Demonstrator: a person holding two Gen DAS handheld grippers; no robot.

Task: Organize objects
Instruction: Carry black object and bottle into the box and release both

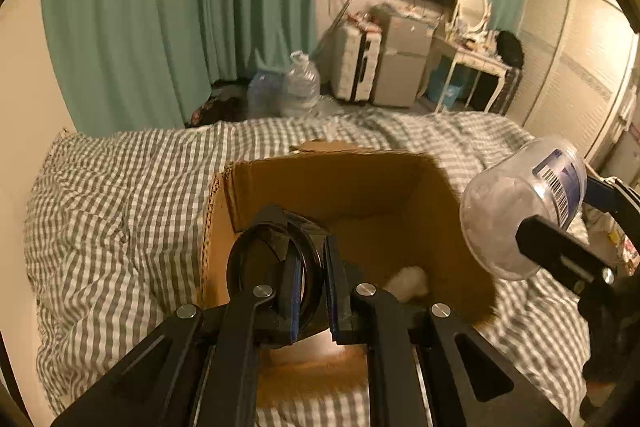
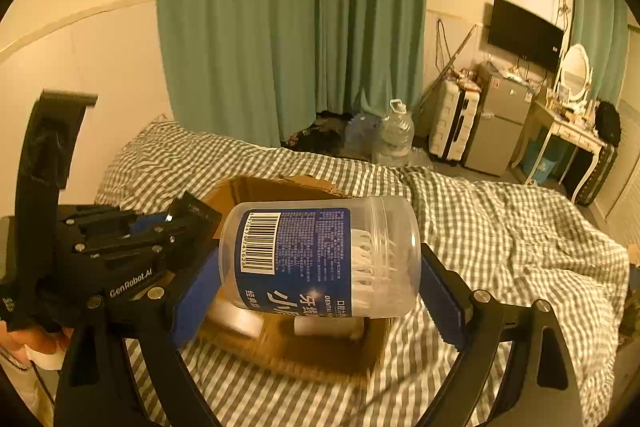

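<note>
Lying on its side between the blue pads, the clear floss-pick jar [image 2: 320,259] is being clenched by the right tool [image 2: 320,287] above the open cardboard box [image 1: 340,187] on the checkered bed [image 1: 120,195]. The left tool [image 1: 310,287] is gripping a black round object [image 1: 272,259] over the box.

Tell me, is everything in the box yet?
Not yet. A small white item already lies inside the open brown cardboard box on the checked bed. The left gripper holds a round black ring-shaped object over the box. The right gripper holds a clear plastic jar with a blue label sideways above it. Both remain to drop in.
</note>
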